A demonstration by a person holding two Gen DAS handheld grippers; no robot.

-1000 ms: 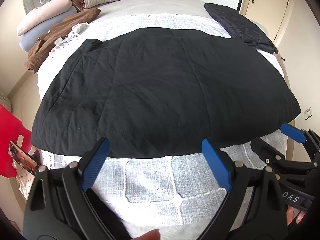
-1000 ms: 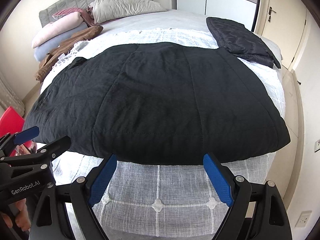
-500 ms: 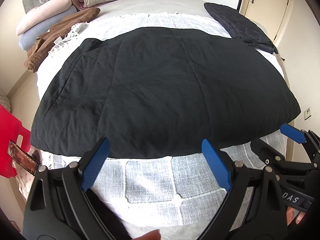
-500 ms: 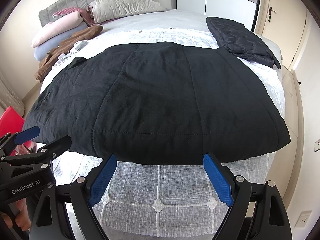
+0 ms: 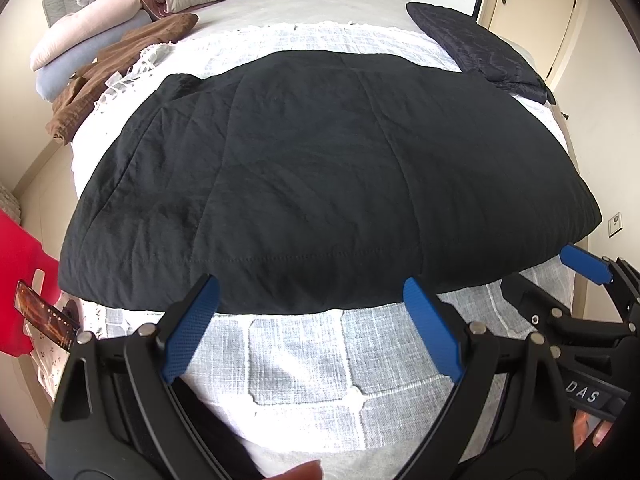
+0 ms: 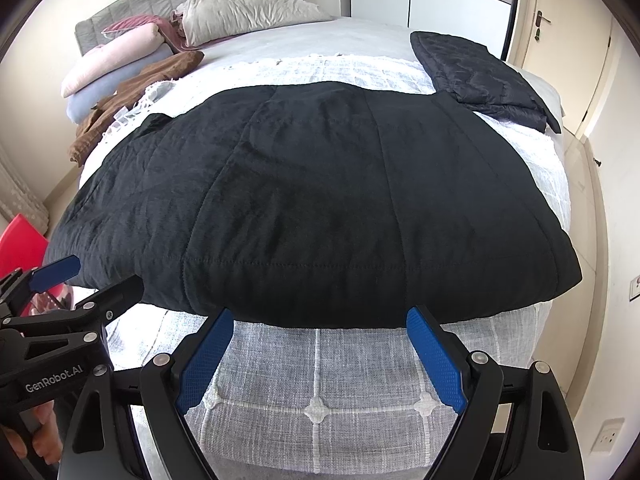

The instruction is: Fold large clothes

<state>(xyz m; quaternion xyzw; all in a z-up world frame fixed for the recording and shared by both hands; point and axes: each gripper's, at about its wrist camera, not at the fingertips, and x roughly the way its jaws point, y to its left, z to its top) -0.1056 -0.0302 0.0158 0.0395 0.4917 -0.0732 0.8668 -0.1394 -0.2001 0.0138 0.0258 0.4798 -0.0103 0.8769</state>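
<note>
A large black quilted garment lies spread flat across the bed, its near hem running along the foot end. My left gripper hangs open just short of that hem, blue pads wide apart with nothing between them. My right gripper is open as well, its tips level with the hem's edge and holding nothing. Each gripper shows in the other's view: the right gripper at the lower right, the left gripper at the lower left.
A white woven bedspread covers the bed. A folded dark quilted piece lies at the far right. Pillows and a brown cloth are at the far left. A red chair stands left of the bed, a door at right.
</note>
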